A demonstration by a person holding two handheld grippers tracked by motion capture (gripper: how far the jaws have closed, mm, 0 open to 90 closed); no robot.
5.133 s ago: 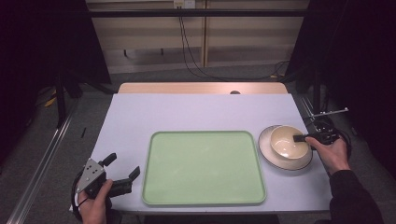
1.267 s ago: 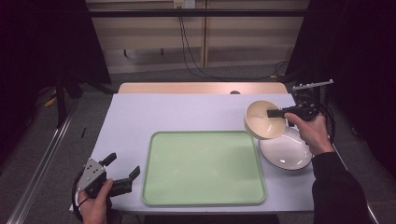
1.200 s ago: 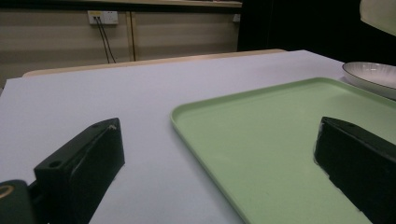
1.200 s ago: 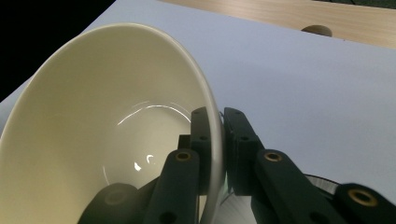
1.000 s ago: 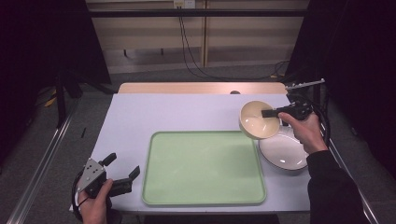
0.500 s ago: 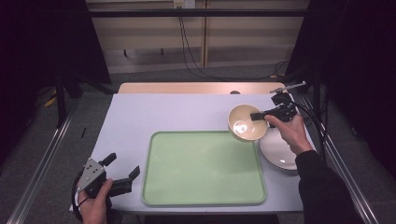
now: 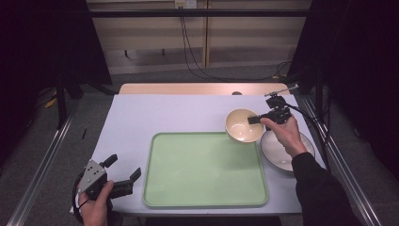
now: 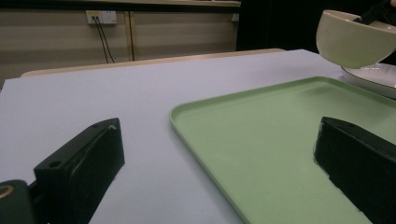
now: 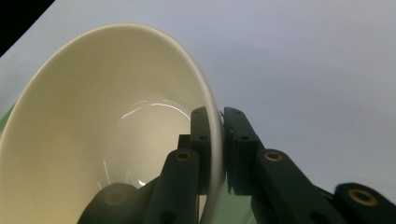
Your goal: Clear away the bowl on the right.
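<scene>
A cream bowl (image 7: 243, 125) hangs in the air over the far right corner of the green tray (image 7: 205, 168). My right gripper (image 7: 256, 119) is shut on its right rim, one jaw inside and one outside. In the right gripper view the bowl (image 9: 102, 135) is pinched at its rim by that gripper (image 9: 217, 123). The white plate (image 7: 284, 150) lies on the table right of the tray, under the right hand. My left gripper (image 7: 126, 168) rests open at the table's near left corner. From there the tray (image 8: 275, 135), the lifted bowl (image 8: 355, 37) and the plate (image 8: 373, 77) show between its jaws.
The pale table (image 7: 179, 113) has bare room left of and behind the tray. Metal rails run along both sides of the table. Cables hang down the back wall beyond the wooden far edge (image 7: 197, 88).
The right gripper has lifted the bowl off the plate and carried it left and slightly down, toward the tray's far right corner. The left gripper has stayed put.
</scene>
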